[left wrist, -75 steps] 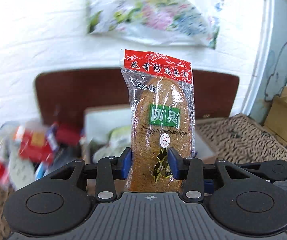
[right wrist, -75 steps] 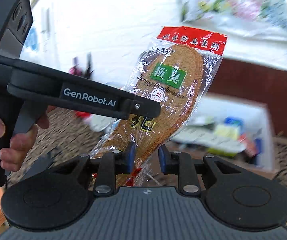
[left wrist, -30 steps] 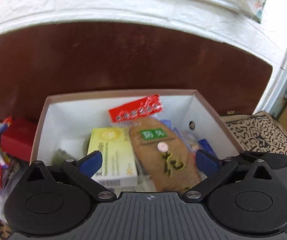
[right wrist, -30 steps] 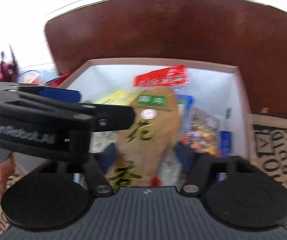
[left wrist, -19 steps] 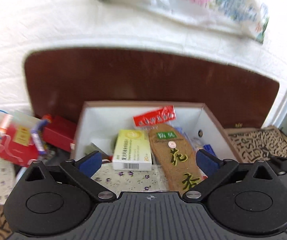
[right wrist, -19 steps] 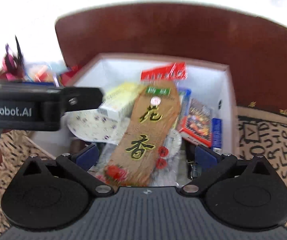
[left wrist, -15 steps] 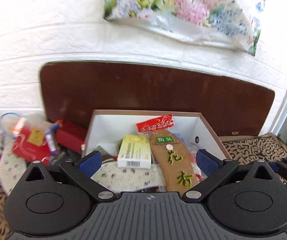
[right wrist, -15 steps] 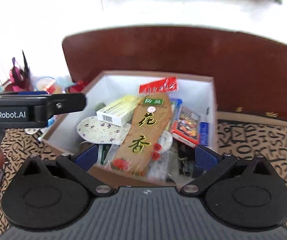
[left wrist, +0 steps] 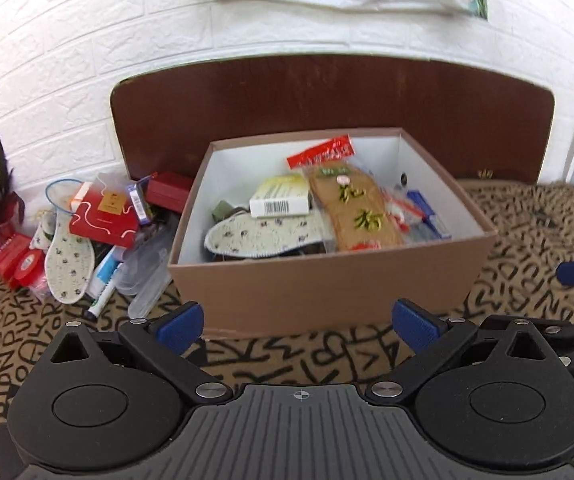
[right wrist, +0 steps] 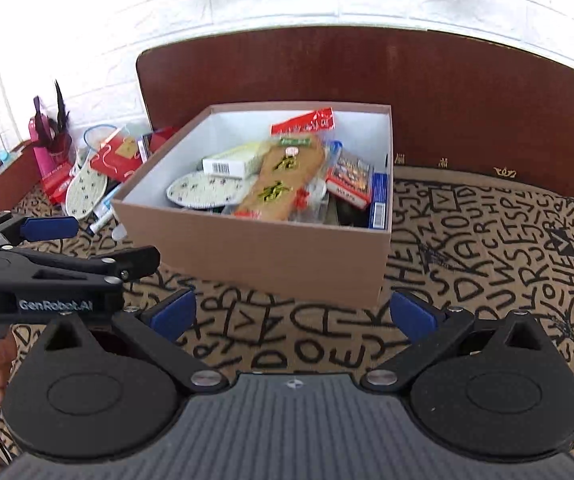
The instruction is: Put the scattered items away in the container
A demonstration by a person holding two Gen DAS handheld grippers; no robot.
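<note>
I hold both the left gripper [left wrist: 295, 326] and right gripper [right wrist: 293, 316] spread and empty before the brown cardboard box [left wrist: 327, 284], ready for the floral insole [left wrist: 69, 258] outside.

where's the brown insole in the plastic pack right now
The brown insole pack lies inside the cardboard box, right of centre in the left wrist view, beside the yellow-green medicine box and partly over the white floral insole.
</note>
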